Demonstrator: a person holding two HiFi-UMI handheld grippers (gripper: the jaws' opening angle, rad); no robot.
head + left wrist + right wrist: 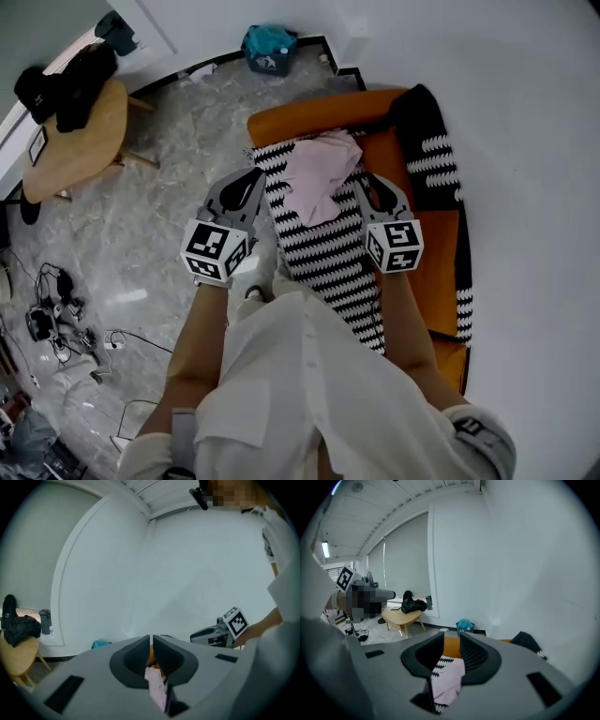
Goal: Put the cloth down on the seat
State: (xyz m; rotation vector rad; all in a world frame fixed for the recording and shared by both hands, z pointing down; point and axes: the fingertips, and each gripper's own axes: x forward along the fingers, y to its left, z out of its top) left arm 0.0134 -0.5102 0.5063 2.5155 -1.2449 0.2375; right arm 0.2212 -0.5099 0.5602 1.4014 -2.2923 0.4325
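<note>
A pale pink cloth (321,173) lies crumpled on a black-and-white zigzag blanket (328,253) that covers the orange seat (309,117). My left gripper (251,178) hangs just left of the cloth, and its jaws are nearly touching with nothing pinched between them. To the right of the cloth, my right gripper (370,183) stands with a clear gap between its jaws and holds nothing. From the left gripper (151,641) the cloth (157,686) shows below the jaws. The right gripper (451,639) likewise looks over the cloth (447,681) lying beneath it.
A second dark zigzag throw (431,150) drapes the seat's right side against the white wall. A round wooden table (80,141) with black bags (66,84) stands at the left. A teal bag (269,47) sits by the far wall, and cables (56,319) lie on the marble floor.
</note>
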